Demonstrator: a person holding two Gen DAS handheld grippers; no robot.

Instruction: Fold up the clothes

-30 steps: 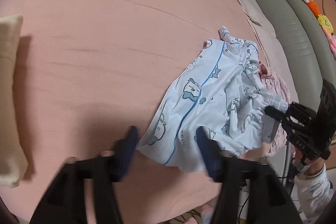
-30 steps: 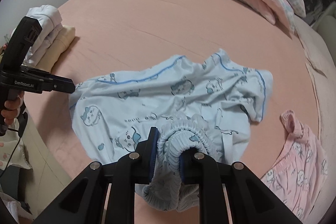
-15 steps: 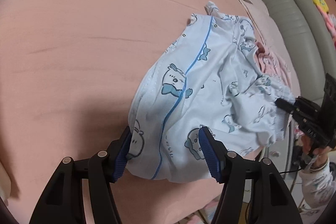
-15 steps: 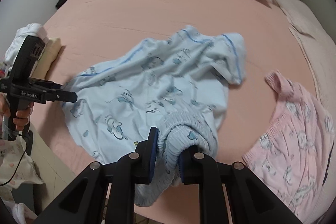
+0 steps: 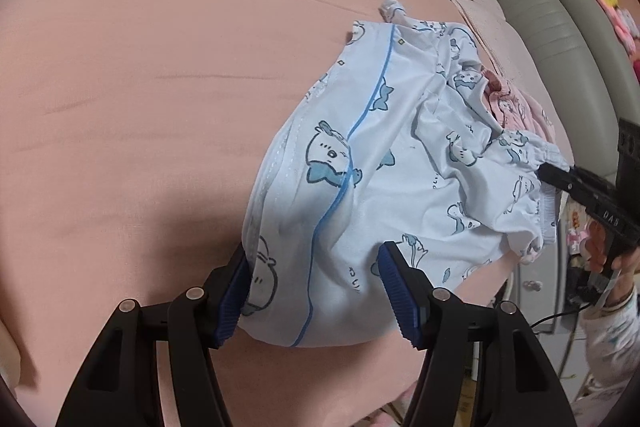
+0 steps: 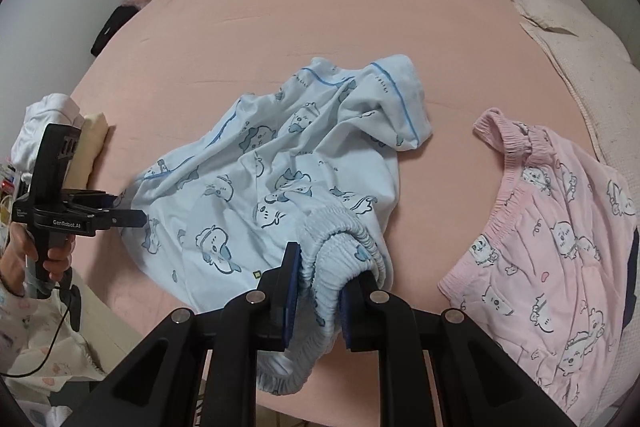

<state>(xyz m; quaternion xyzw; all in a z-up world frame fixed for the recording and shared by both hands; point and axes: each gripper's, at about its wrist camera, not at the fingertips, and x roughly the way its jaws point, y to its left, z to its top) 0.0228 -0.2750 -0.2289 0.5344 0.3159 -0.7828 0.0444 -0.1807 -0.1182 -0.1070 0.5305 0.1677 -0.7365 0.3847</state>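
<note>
Pink bed (image 6: pixel 320 27): blue pyjama trousers (image 6: pixel 280 163) rumpled near its front edge, long axis running left-right. Right gripper (image 6: pixel 318 291) clamped on elastic waistband. Left gripper (image 5: pixel 316 291) spread wide, straddling hem end, unclamped. Pink shorts (image 6: pixel 552 247) just right of trousers.

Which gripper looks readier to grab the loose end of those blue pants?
Left. The left gripper is open, its fingers straddling the blue pants hem. The right gripper is already shut on the elastic waistband.
</note>
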